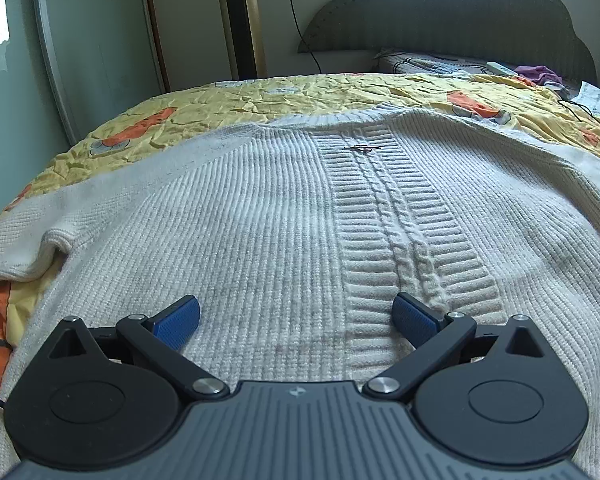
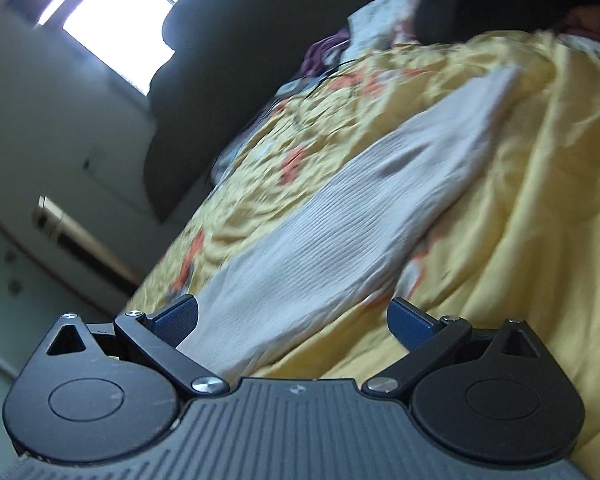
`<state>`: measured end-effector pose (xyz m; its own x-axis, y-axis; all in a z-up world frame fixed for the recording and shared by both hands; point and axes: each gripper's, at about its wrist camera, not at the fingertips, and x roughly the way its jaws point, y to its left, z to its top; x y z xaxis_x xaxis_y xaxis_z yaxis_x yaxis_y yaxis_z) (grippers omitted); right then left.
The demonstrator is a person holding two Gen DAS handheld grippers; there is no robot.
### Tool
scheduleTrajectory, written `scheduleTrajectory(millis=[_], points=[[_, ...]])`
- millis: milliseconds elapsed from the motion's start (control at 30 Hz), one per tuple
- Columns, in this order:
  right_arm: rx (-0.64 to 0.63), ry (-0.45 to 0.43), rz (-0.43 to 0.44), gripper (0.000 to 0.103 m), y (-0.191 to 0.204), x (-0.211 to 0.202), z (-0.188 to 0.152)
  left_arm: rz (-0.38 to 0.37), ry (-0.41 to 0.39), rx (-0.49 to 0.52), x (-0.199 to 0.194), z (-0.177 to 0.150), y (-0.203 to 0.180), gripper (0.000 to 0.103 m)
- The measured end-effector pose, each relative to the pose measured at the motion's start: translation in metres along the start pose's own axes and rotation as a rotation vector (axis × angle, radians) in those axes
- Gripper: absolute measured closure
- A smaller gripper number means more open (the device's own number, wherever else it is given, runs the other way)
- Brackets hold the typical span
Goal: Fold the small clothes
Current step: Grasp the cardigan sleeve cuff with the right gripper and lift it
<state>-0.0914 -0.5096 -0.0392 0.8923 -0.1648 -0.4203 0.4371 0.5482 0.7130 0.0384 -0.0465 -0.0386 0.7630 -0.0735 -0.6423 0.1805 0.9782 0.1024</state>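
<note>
A cream knitted sweater (image 1: 260,220) lies spread flat on the bed, a cable-knit band (image 1: 396,216) running up its middle. My left gripper (image 1: 296,320) hovers open just above the sweater's near hem, blue pads wide apart with nothing between them. In the tilted, blurred right wrist view, one sleeve of the sweater (image 2: 340,216) stretches away over the yellow quilt (image 2: 520,200). My right gripper (image 2: 292,320) is open over the sleeve's near end, the cloth passing by its left pad (image 2: 176,322) and under the body.
The yellow quilt with orange prints (image 1: 260,96) covers the bed. A dark headboard (image 1: 460,12), pillow and small items (image 1: 500,68) lie at the far end. A tall gold fan (image 1: 240,20) and a wardrobe (image 1: 80,40) stand left of the bed.
</note>
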Motion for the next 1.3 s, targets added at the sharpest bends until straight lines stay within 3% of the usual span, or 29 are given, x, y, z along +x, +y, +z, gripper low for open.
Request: scheduleTrajectory(millis=[200, 333, 600, 667, 733, 867, 1000, 1100, 1300], points=[[0.079, -0.108, 0.012, 0.003, -0.03, 0.012, 0.032, 0.0, -0.001, 0.0, 0.0, 0.0, 0.0, 0.0], [0.087, -0.164, -0.037, 0.012, -0.041, 0.033, 0.055, -0.001, -0.001, 0.0, 0.0, -0.001, 0.001, 0.0], [0.156, -0.143, -0.124, 0.055, -0.064, 0.063, 0.092, 0.001, -0.002, 0.001, 0.0, -0.001, 0.0, 0.0], [0.136, -0.128, -0.17, 0.077, -0.063, 0.066, 0.094, 0.009, -0.007, 0.009, -0.001, 0.0, -0.001, 0.0], [0.101, -0.116, -0.236, 0.085, -0.06, 0.069, 0.096, 0.02, -0.014, 0.022, -0.002, 0.0, -0.003, 0.0], [0.024, -0.127, -0.304, 0.089, -0.042, 0.065, 0.095, 0.033, -0.018, 0.042, -0.003, 0.002, -0.006, 0.0], [-0.2, -0.136, -0.277, 0.09, 0.004, 0.055, 0.085, 0.036, -0.026, 0.068, -0.006, 0.003, -0.008, 0.0], [-0.346, -0.122, -0.225, 0.09, 0.041, 0.049, 0.071, 0.037, -0.03, 0.094, -0.009, 0.005, -0.009, 0.0], [-0.444, -0.04, -0.079, 0.09, 0.094, 0.053, 0.039, 0.055, -0.038, 0.134, -0.012, 0.012, -0.007, 0.0]])
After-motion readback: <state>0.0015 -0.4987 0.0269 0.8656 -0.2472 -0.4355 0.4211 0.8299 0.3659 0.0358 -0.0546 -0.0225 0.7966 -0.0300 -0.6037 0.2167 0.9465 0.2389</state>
